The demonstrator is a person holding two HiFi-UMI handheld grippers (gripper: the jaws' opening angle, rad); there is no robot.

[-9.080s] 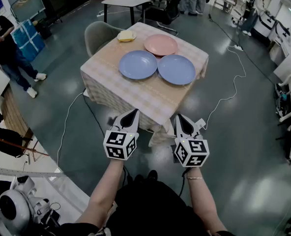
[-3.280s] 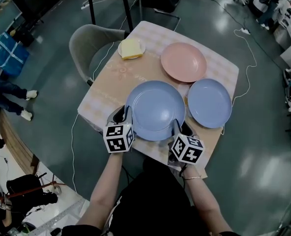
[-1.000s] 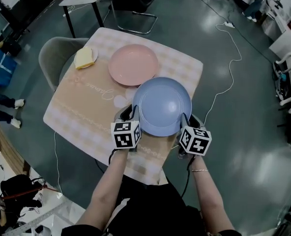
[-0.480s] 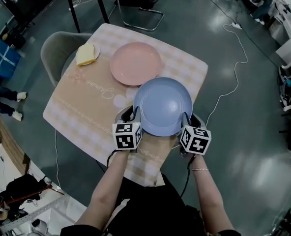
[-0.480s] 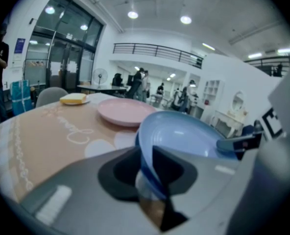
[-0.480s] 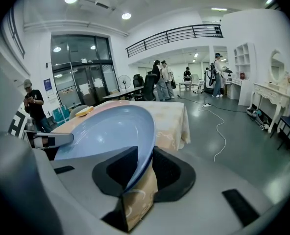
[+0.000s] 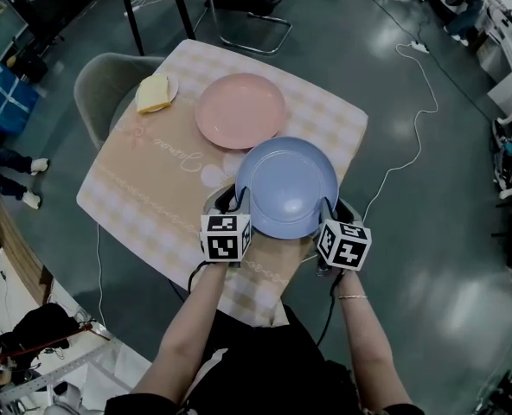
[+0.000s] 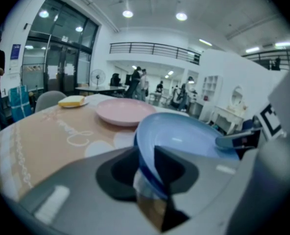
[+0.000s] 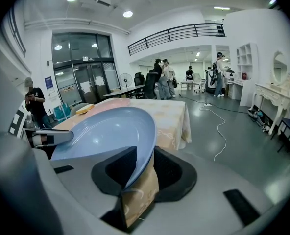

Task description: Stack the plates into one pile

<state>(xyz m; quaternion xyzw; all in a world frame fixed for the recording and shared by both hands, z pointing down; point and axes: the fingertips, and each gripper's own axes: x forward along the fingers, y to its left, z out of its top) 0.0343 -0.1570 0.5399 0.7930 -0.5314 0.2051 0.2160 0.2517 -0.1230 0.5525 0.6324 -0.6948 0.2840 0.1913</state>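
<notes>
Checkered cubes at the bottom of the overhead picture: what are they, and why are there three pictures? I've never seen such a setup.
No robot here: a person holds a tool in each hand, the left gripper and the right gripper. The marked cubes are part of those tools. The head view comes from a camera on the person's head, looking down. The other two come from a camera riding on each tool, looking along its jaws. On the table lie a pink plate, a yellow item at the far corner, and a blue plate at the near edge. Each tool has the blue plate's rim between its jaws, one on either side. Both pairs of jaws have just been opening, so the plate looks set down and let go rather than gripped.
</notes>
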